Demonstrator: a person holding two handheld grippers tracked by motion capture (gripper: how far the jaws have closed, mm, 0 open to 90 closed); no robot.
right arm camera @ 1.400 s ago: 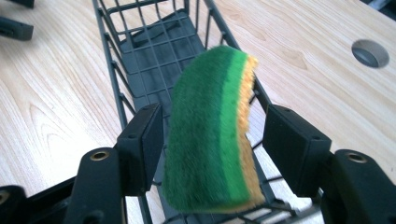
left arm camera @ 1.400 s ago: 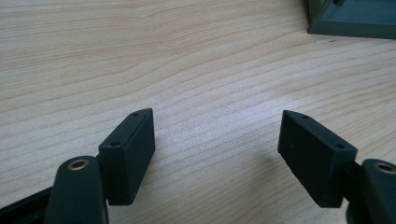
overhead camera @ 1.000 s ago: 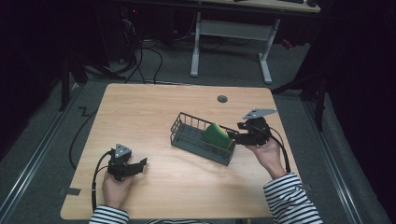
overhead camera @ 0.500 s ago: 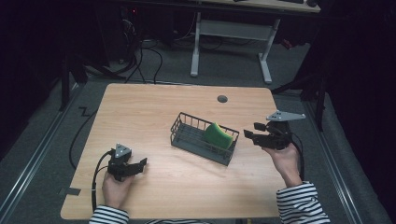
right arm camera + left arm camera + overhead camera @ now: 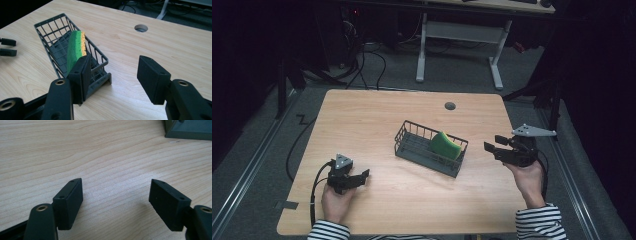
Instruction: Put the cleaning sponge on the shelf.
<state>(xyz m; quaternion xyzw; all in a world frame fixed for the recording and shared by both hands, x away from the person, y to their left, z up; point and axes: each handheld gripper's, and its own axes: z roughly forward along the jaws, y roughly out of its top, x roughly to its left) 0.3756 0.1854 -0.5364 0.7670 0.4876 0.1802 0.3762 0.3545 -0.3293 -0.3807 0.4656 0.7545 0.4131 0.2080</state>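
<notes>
since a second ago the right claw (image 5: 495,149) is backing away from the sponge (image 5: 445,145) leaning in the basket (image 5: 404,132), jaws narrowing but spread, empty; left claw (image 5: 360,176) is spread too; keep retreating toward the surface's right edge

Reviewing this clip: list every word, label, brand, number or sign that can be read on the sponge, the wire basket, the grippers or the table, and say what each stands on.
None: no readable text in any view.
The green and yellow sponge is plain.
The wire basket carries no label.
The left gripper and right gripper have plain black pads with small screw holes only.
The table shows bare wood grain and a round cable hole.
</notes>
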